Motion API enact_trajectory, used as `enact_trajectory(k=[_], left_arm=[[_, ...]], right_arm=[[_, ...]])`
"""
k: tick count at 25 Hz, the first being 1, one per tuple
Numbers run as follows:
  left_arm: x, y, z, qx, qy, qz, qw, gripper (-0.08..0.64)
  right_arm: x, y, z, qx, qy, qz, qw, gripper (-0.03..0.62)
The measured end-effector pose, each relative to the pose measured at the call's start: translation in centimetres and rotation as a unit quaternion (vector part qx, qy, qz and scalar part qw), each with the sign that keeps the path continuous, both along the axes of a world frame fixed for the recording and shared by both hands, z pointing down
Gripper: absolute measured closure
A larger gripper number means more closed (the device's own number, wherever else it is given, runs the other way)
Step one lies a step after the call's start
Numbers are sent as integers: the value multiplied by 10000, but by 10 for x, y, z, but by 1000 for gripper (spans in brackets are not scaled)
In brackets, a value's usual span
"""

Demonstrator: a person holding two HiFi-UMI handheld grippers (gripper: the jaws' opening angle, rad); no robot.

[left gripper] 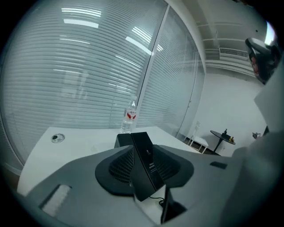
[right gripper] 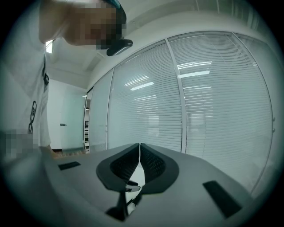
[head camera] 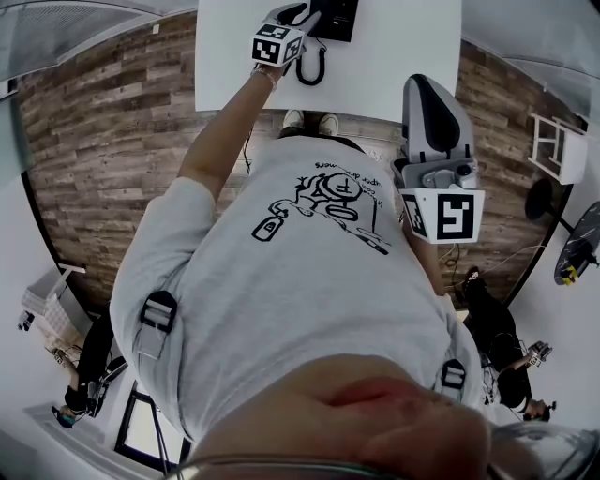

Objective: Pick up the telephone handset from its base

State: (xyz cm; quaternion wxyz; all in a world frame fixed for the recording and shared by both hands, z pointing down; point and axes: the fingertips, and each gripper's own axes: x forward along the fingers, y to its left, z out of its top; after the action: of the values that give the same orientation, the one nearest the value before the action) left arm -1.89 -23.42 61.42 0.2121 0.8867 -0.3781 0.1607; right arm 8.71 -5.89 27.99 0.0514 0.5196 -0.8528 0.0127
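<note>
The left hand-held gripper stands spread around the black telephone handset on the far table. Closing off-centre could tip it, or the coiled cord could drag the base. The right hand-held gripper is pressed together, empty.

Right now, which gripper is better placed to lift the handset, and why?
Left. The left gripper is over the table, jaws apart, handset between them; the right gripper is shut, back by the torso.
</note>
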Motion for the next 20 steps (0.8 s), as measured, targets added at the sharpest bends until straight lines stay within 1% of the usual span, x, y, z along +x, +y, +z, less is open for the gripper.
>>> enact_trajectory(k=[5,9,14,20], left_arm=[[7,-16,41,-446,-96,-122,9989,436],[9,-25,66,-714,-193,-171,9971,419],[10,-38,82,-959,26,-348,9948,396],[17,-41,86,-1068,318,-260,9934,391]], right_arm=[[3,0,4,-42,-43,9,10000,586],[1,-3,8,-129,-67,-12,9999,586],[4,-5,14,-218,-61,-14,9997,586],[10,-5,21,-325,-75,57,9994,586]])
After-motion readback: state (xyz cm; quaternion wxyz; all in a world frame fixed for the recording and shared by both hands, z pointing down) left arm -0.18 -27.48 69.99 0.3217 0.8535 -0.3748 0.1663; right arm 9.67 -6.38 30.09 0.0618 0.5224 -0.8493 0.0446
